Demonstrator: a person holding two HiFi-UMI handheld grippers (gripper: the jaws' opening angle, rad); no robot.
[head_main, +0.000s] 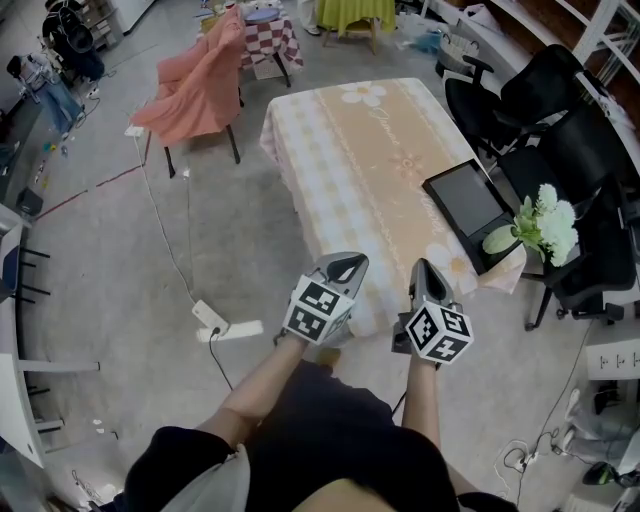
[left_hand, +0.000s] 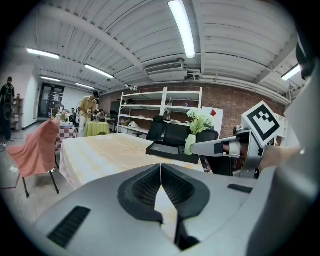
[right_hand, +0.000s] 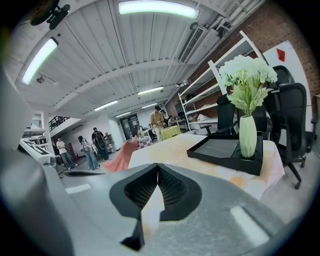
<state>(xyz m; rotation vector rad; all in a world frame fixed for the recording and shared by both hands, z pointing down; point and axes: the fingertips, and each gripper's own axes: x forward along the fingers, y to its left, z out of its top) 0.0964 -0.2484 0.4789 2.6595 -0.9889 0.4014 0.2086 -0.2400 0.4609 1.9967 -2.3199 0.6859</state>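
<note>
Down by the near end of the table (head_main: 350, 170): we've got both grippers side by side in the air, just short of the cloth (head_main: 300, 170) that hangs over its edge, and we can't see either one touching it.
Left gripper (head_main: 348, 264): jaws pressed together, pads meeting at the tips, nothing caught in them. Only a sliver of cloth shows through the slit lower down in the left gripper view.
Right gripper (head_main: 426, 270): same deal, clamped closed on nothing, sitting just right of the left one and about level with it.
Table: dead ahead of both grippers and running away from us. The cloth on it is peach-and-white checked with flower prints.
Tray (head_main: 468, 208): black and flat, lying on the table's right side toward our end, ahead and to the right of the right gripper.
Vase (right_hand: 247, 135): pale green, upright, standing at the tray's end nearest us, with white flowers (head_main: 548, 215) coming out of it.
Pink chair (head_main: 195, 90): draped in pink fabric, well apart from us, off the table's far left corner.
Office chairs (head_main: 545, 110): black, bunched along the table's right side.
Power strip (head_main: 212, 318): white, lying on the grey floor (head_main: 220, 220) left of the left gripper, with a cable trailing off it.
Back of the room: a few people (right_hand: 90, 150) standing far off, plus white shelving (left_hand: 165, 107) against a brick wall.
</note>
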